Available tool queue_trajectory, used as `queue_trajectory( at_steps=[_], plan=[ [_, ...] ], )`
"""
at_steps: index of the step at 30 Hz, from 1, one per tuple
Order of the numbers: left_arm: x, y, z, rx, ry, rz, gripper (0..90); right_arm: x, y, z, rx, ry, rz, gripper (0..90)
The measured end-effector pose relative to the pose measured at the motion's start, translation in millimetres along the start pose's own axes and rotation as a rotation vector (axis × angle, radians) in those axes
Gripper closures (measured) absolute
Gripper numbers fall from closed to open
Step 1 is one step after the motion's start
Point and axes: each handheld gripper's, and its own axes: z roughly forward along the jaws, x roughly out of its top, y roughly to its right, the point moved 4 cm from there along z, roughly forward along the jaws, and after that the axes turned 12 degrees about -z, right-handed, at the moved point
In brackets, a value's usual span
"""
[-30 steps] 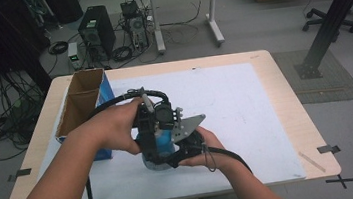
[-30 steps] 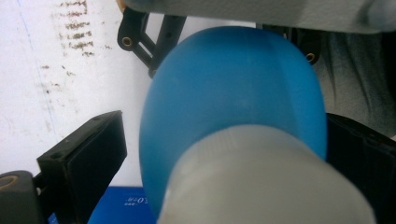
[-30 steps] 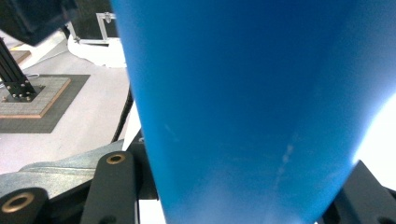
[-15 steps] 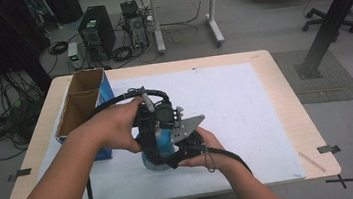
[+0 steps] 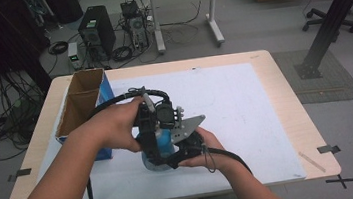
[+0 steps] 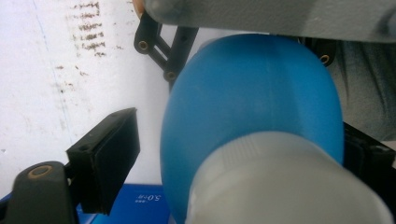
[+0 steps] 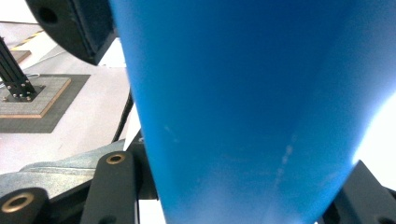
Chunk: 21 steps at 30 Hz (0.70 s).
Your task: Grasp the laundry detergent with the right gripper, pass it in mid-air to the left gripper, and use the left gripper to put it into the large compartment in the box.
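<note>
A blue bottle (image 5: 163, 139) with a pale ribbed cap (image 6: 285, 186) is held above the white sheet between both grippers. My left gripper (image 5: 148, 125) comes down over it from the cap end. In the left gripper view its left pad (image 6: 105, 156) stands apart from the bottle (image 6: 252, 102), so the left gripper (image 6: 236, 151) is open around it. My right gripper (image 5: 179, 148), with its grey plate (image 5: 190, 126), grips from the near right. In the right gripper view the bottle's body (image 7: 243, 93) sits tight between that gripper's jaws, and the right gripper (image 7: 238, 191) is shut on it.
An open cardboard box (image 5: 82, 102) with a blue side stands at the table's left. A white sheet (image 5: 240, 102) covers most of the wooden table (image 5: 287, 97). Black cables trail from both grippers. Beyond the table are computer gear, another table and a black post.
</note>
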Motion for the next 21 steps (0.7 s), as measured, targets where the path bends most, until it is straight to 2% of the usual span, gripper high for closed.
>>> queue_trajectory(
  at_steps=[17, 21],
  plan=[
    [-2.1, 0.4, -0.9, 0.008, -0.001, 0.007, 21.8, 1.2, -0.7, 1.6, 0.002, 0.002, 0.002, 45.0],
    [-1.9, 1.3, -1.3, -0.001, 0.004, 0.016, 26.2, 2.1, -0.7, 1.6, 0.002, 0.006, 0.003, 44.9]
  ],
)
